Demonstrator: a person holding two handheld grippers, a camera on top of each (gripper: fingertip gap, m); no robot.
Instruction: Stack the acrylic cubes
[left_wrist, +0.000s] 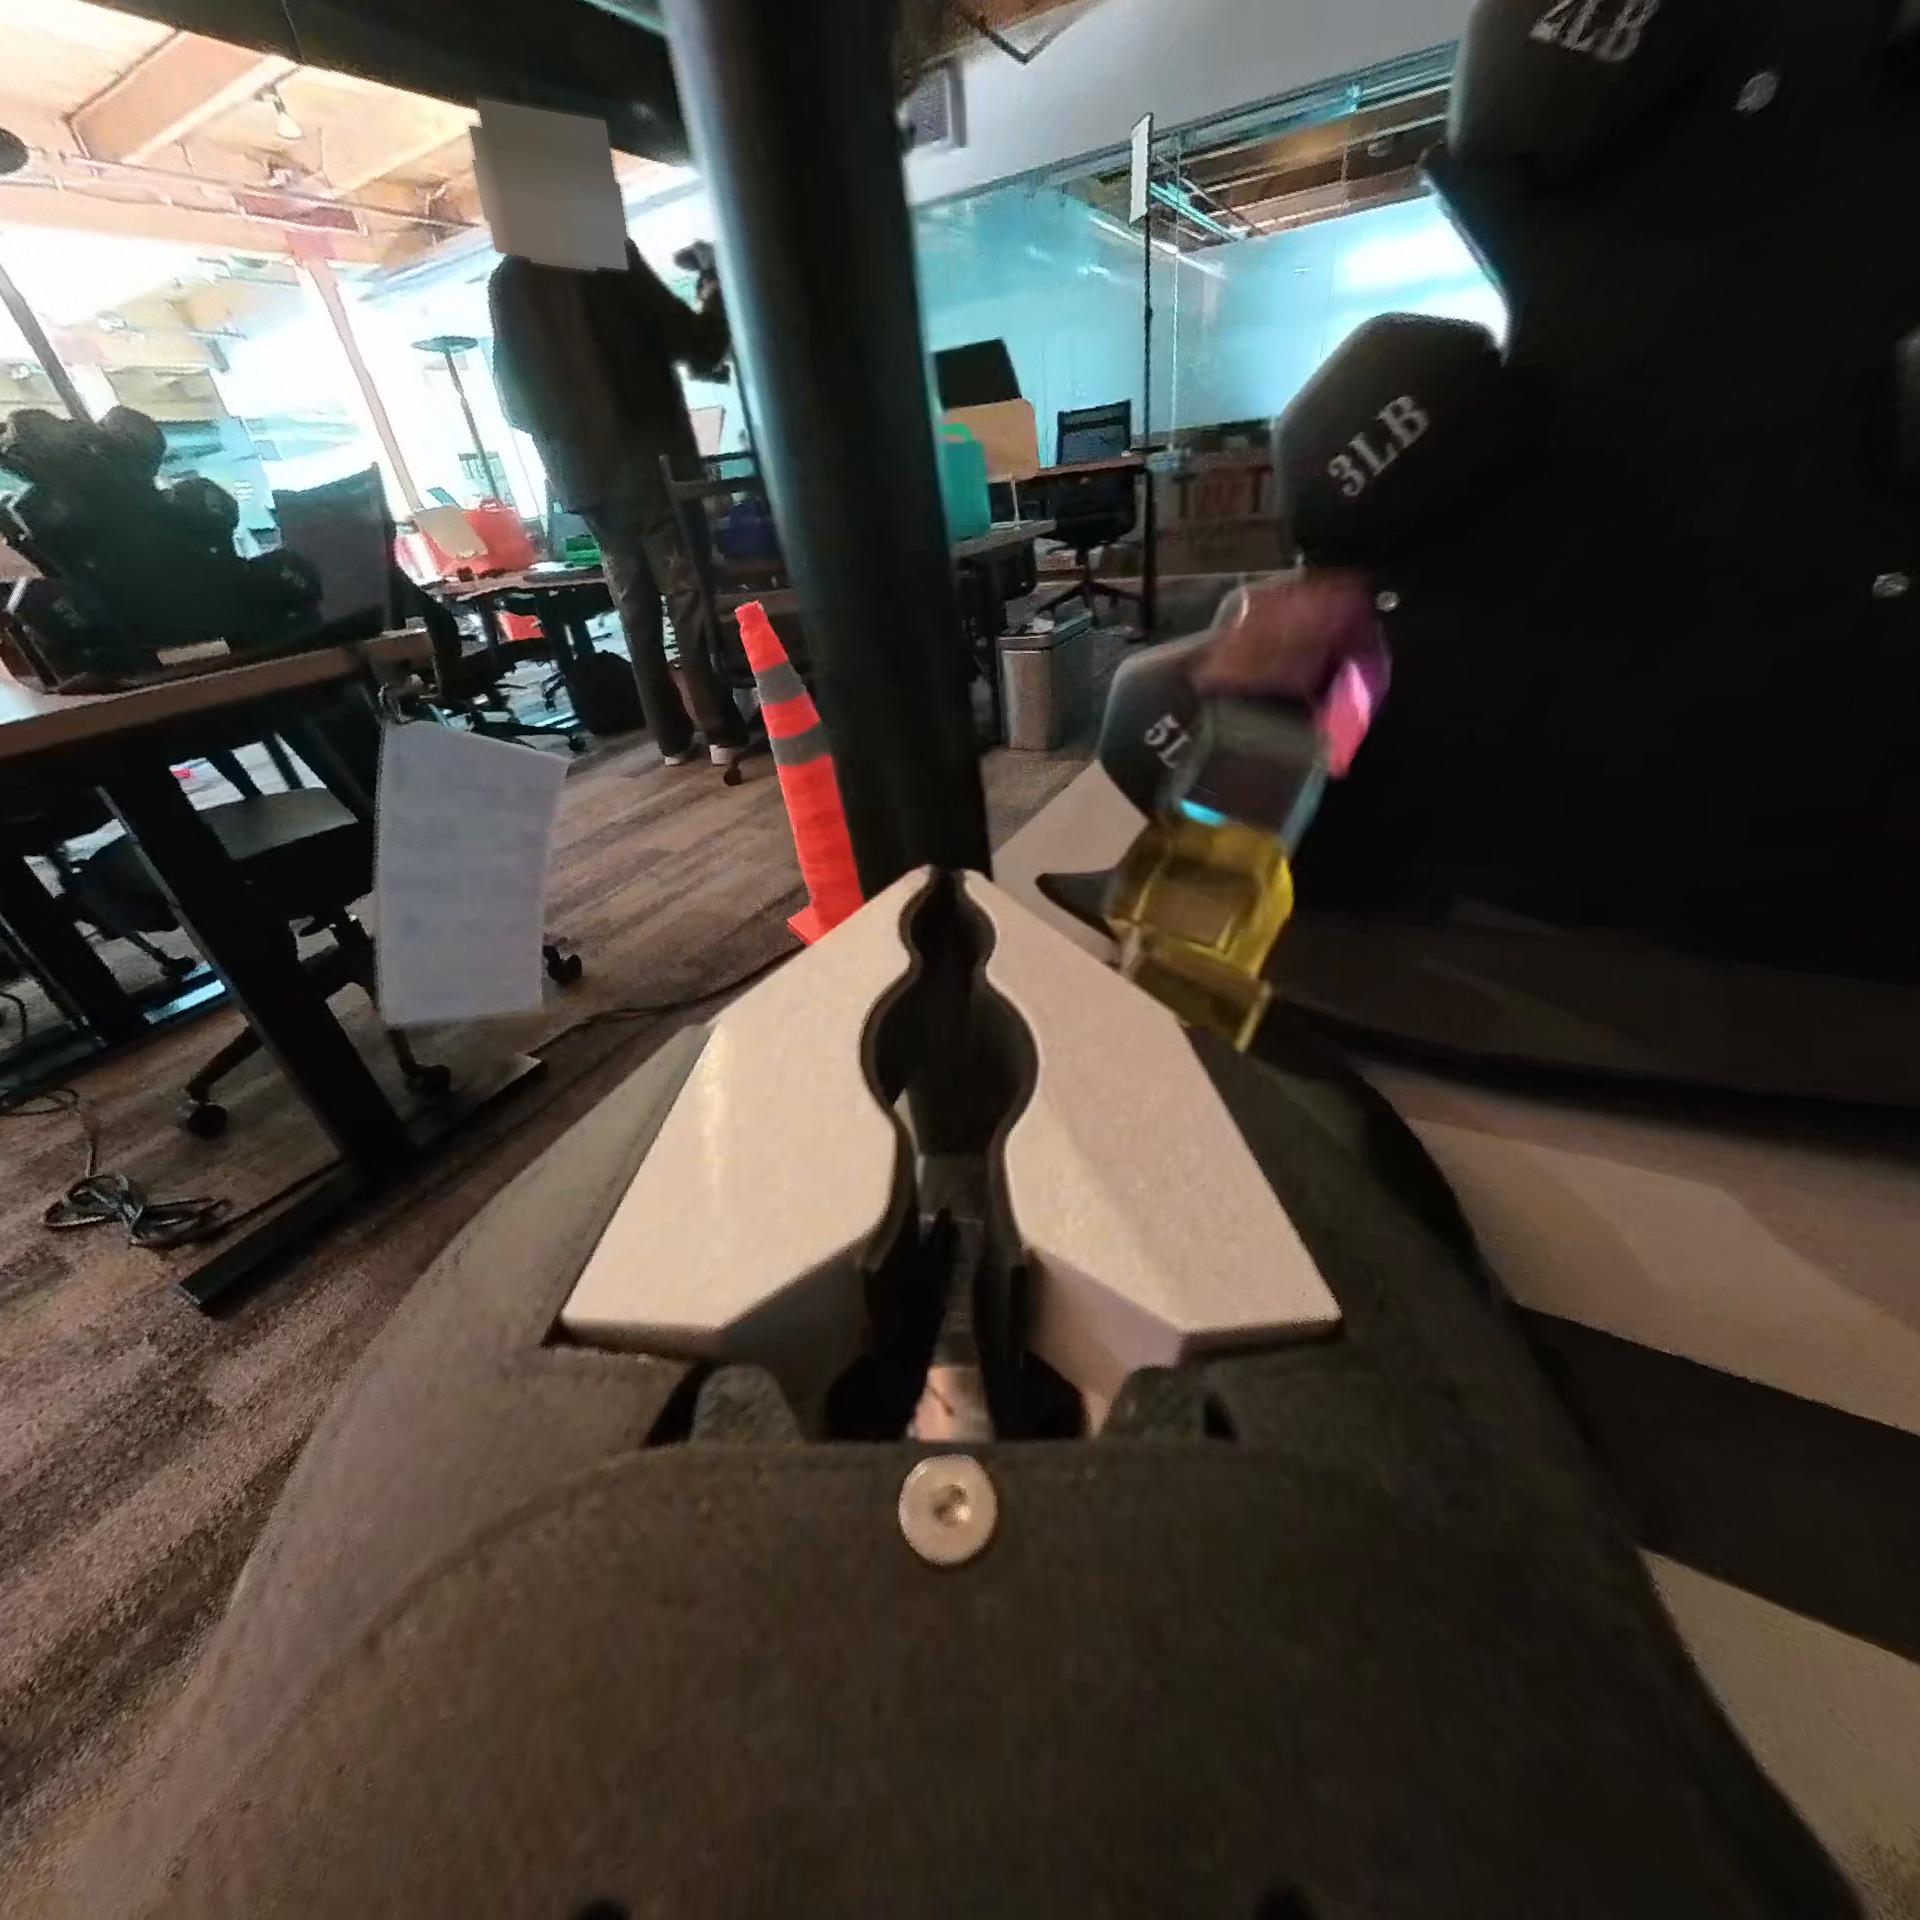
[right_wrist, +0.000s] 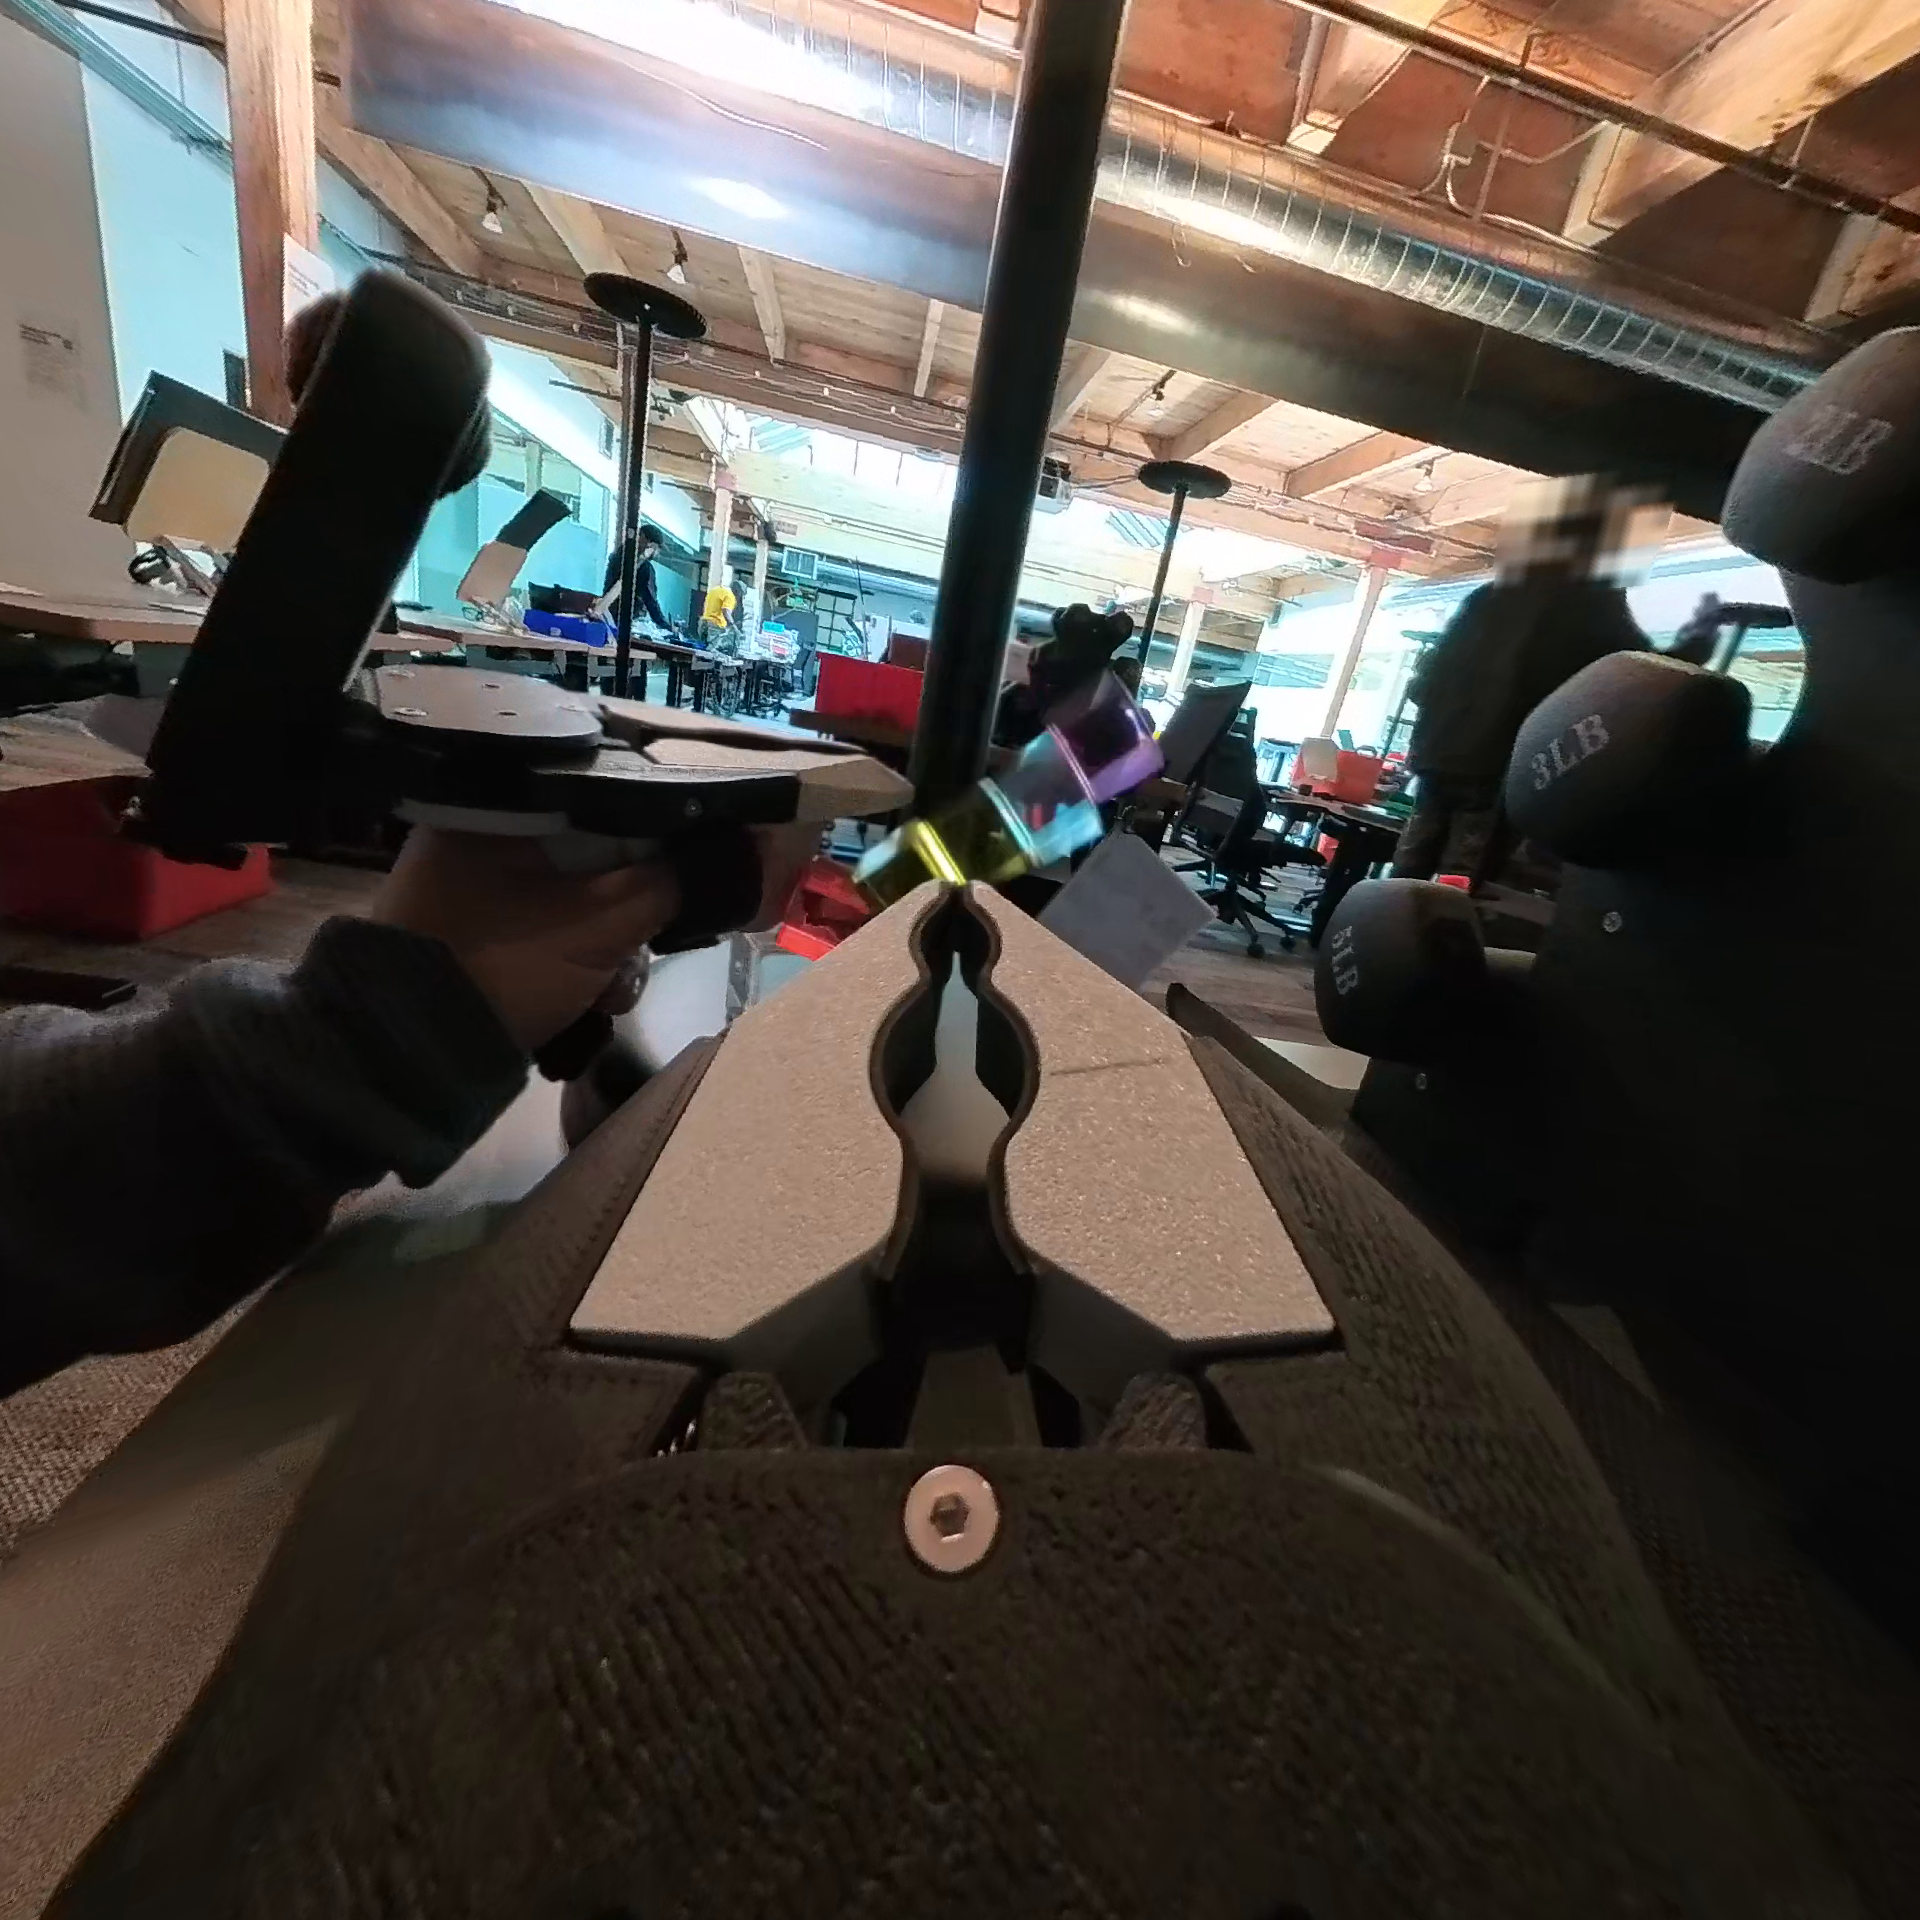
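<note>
Both grippers are keeping their jaws together. The right gripper (right_wrist: 951, 902) is pointing its tips at the yellow end of a leaning, blurred stack of clear coloured blocks (right_wrist: 1013, 805), which is lying just ahead of them. I cannot tell whether it is pinching an edge. The left gripper (left_wrist: 951, 881) is facing a black pole (left_wrist: 831, 468) just ahead, with the blocks to its right and the dumbbells (left_wrist: 1382, 436) beyond them.
</note>
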